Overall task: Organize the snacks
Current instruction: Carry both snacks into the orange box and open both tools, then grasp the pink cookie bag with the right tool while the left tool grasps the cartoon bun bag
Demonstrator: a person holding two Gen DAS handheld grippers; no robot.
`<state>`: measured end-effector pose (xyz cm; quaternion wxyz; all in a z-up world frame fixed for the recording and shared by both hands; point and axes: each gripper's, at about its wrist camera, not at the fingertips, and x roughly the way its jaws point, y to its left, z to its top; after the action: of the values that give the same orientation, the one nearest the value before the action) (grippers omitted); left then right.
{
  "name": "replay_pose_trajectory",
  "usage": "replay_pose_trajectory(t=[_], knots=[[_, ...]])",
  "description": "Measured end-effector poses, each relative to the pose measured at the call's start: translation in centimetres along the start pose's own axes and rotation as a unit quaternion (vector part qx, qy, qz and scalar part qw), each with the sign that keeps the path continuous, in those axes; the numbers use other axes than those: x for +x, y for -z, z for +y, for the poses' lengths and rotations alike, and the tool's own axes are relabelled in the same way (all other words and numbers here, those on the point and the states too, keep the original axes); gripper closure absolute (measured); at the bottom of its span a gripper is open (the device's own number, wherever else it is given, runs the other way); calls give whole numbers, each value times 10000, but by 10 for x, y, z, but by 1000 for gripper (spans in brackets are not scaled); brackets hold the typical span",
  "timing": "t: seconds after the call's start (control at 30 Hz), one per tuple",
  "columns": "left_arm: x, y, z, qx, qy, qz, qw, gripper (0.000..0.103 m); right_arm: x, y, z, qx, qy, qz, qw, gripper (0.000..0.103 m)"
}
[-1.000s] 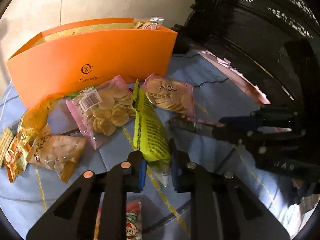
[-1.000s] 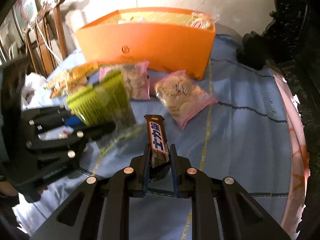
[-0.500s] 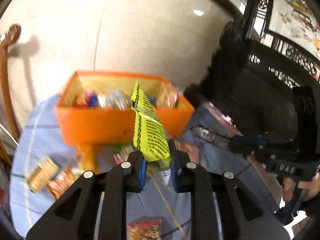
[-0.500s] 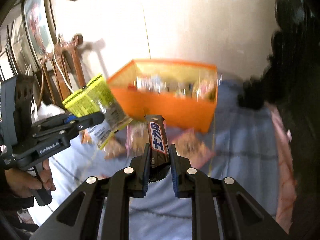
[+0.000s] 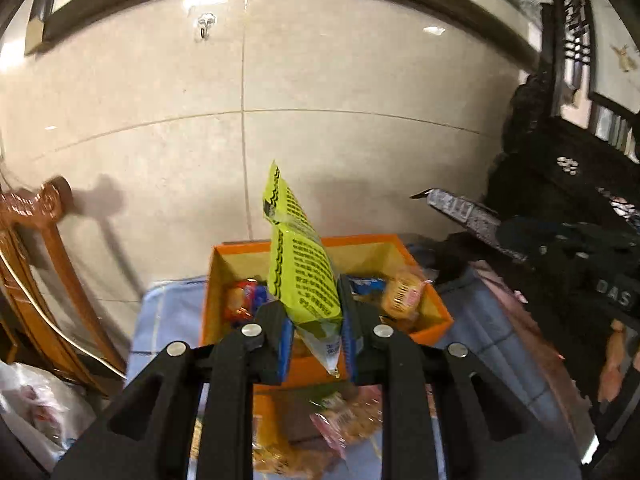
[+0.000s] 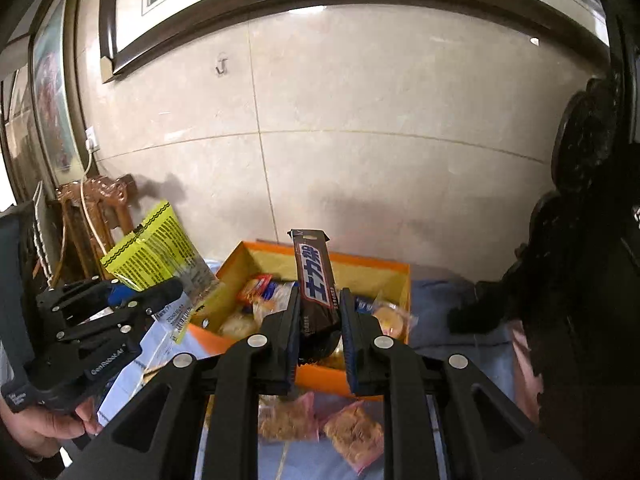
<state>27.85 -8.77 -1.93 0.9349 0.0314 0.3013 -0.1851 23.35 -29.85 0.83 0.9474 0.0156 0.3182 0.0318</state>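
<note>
My left gripper (image 5: 314, 334) is shut on a yellow-green snack packet (image 5: 300, 268) and holds it upright in the air, in front of the open orange box (image 5: 434, 316). The box holds several snacks. My right gripper (image 6: 318, 326) is shut on a dark brown chocolate bar (image 6: 314, 280) and holds it raised before the same orange box (image 6: 400, 276). The left gripper (image 6: 132, 304) with the yellow-green packet (image 6: 154, 254) shows at the left of the right wrist view. The chocolate bar (image 5: 468, 214) shows at the right of the left wrist view.
Pink cracker packets (image 6: 354, 434) lie on the blue tablecloth (image 6: 460, 340) in front of the box. A wooden chair (image 5: 36, 264) stands at the left. Dark carved furniture (image 6: 580, 240) stands at the right. A tiled wall (image 5: 320, 120) is behind the box.
Both grippers have risen and moved toward the orange box with their snacks. The box's open top now shows from above and the table has dropped low in both views.
</note>
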Motion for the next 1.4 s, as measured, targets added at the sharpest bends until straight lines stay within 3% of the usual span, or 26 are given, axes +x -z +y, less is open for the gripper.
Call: replay_pose_trajectory(t=[0.13, 0.47, 0.5, 0.53, 0.57, 0.6, 0.63, 0.77, 0.9, 1.13, 1.27, 1.4], knots=[[10, -10, -3, 32, -215, 27, 9998, 84, 8, -6, -2, -24, 115, 36, 9999, 85], [41, -24, 2, -57, -361, -14, 9993, 83, 45, -27, -13, -44, 171, 153, 9997, 84], [46, -31, 4, -95, -279, -82, 9995, 67, 50, -30, -14, -66, 139, 194, 9997, 82], [50, -35, 5, -119, -203, -117, 9997, 45, 61, -35, -16, -86, 98, 303, 9995, 67], [54, -39, 5, -97, -293, -105, 9995, 4, 67, -37, -17, -114, 132, 380, 9991, 32], [56, -43, 5, -49, -568, -183, 9982, 4, 73, -39, -19, -163, 457, 468, 9977, 22], [57, -45, 5, -51, -534, -193, 9984, 4, 75, -40, -20, -234, 787, 461, 9956, 14], [52, -41, 13, 29, -515, -193, 9985, 4, 68, -29, -27, -219, 763, 392, 9961, 15], [39, -12, 40, -210, -531, -125, 9983, 4, 59, 3, -34, -47, 618, 517, 9967, 14], [23, 68, 73, -610, -721, 309, 9951, 4, 48, 83, -24, 372, 450, 798, 9951, 14], [9, 118, 58, -463, -702, 514, 9951, 4, 49, 135, -3, 350, 386, 1117, 9924, 14], [-2, 168, 30, -287, -321, 793, 9959, 4, 56, 175, 12, 17, 455, 1464, 9882, 14]])
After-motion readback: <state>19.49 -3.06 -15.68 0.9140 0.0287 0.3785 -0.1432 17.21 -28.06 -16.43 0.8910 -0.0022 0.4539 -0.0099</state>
